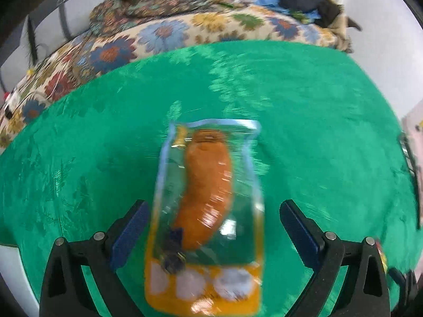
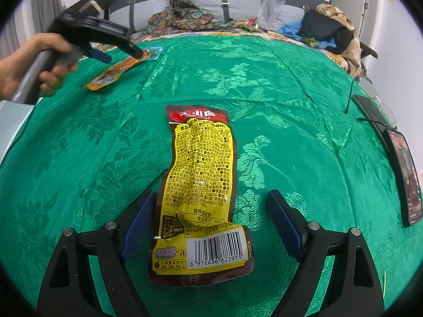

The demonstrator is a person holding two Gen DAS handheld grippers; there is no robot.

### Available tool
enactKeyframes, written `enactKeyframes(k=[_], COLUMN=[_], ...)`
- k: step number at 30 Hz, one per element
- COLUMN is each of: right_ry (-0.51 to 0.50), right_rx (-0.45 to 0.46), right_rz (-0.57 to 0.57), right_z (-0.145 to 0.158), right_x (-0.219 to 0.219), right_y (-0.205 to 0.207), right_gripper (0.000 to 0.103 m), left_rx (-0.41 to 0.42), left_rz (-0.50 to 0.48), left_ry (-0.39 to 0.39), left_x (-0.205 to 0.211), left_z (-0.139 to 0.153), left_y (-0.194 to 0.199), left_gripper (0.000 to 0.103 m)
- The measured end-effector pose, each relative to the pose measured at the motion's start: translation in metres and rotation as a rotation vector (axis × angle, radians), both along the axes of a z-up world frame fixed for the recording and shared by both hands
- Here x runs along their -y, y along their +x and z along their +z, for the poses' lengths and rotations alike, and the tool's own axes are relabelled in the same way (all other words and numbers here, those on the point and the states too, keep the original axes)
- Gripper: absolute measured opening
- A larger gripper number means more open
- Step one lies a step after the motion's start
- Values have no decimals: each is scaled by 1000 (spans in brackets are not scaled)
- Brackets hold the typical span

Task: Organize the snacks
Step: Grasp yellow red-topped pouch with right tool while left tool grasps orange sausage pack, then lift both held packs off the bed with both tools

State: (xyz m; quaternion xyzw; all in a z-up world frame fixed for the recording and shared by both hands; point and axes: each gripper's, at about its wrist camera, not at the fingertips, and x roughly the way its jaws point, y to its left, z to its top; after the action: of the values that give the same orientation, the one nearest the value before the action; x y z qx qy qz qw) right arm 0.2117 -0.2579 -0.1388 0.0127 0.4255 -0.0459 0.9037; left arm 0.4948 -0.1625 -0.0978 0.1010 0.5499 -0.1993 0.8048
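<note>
A yellow and brown snack packet (image 2: 203,185) lies flat on the green tablecloth (image 2: 290,105), barcode end nearest the camera. My right gripper (image 2: 211,193) stands open around it; the right pad is well clear of it. A clear packet with an orange sausage-shaped snack (image 1: 206,198) and a yellow end lies on the cloth between the fingers of my left gripper (image 1: 214,203), which is open; this view is blurred. In the right wrist view a hand (image 2: 31,63) holds the left gripper (image 2: 121,54) over that orange packet (image 2: 113,72) at the far left.
A dark phone (image 2: 404,174) with a cable (image 2: 351,97) lies at the cloth's right edge. Behind the table is a bed with a flowered quilt (image 1: 158,37), clothes (image 2: 325,26) and a plastic bag (image 2: 269,8). The table's left edge (image 2: 10,132) drops off close by.
</note>
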Motion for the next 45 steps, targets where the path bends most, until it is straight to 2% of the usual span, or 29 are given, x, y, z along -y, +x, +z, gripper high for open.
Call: enactKeyframes(k=[3,5,7,13,14,15,18,20,23,28,33,37,40,41,45], right_ry=[1,0,0,1,1,1,1,1,1,1,0,1,1,1,1], right_rx=[0,0,0,0,0,0,0,0,0,0,0,0,0,0,0], right_rz=[0,0,0,0,0,0,0,0,0,0,0,0,0,0,0], right_z=[0,0,0,0,0,0,0,0,0,0,0,0,0,0,0], right_x=[0,0,0,0,0,0,0,0,0,0,0,0,0,0,0], right_y=[0,0,0,0,0,0,0,0,0,-1,0,-1,-1,0,-1], right_gripper=[88,88,88,88,88,88,88,88,88,88,88,88,88,88,88], left_rx=[-17,7,20,-5,-2,15,44,56,45,44,13,23,12,26,59], left_rz=[60,51,54,41,47,52,65,62,91,77,82,60,32,15,-27], left_ry=[24,54,43,51,50,45,18,9,-21,-9,7,22,17,37,19], left_x=[-9,-6,-5,-8,-9,-10,-18,-22,-37,-61,-90,-98,-97,-95,-95], left_z=[-15,-18,-18,-17,-16,-14,-6,-3,-2,-1,-6,-12,-16,-18,-18], left_y=[8,7,8,7,8,6,-5,-16,-50,-147,-226,-244,-243,-242,-238], left_gripper=[103,103,103,102,96,82,70,66,66,67,76,89,103,103,103])
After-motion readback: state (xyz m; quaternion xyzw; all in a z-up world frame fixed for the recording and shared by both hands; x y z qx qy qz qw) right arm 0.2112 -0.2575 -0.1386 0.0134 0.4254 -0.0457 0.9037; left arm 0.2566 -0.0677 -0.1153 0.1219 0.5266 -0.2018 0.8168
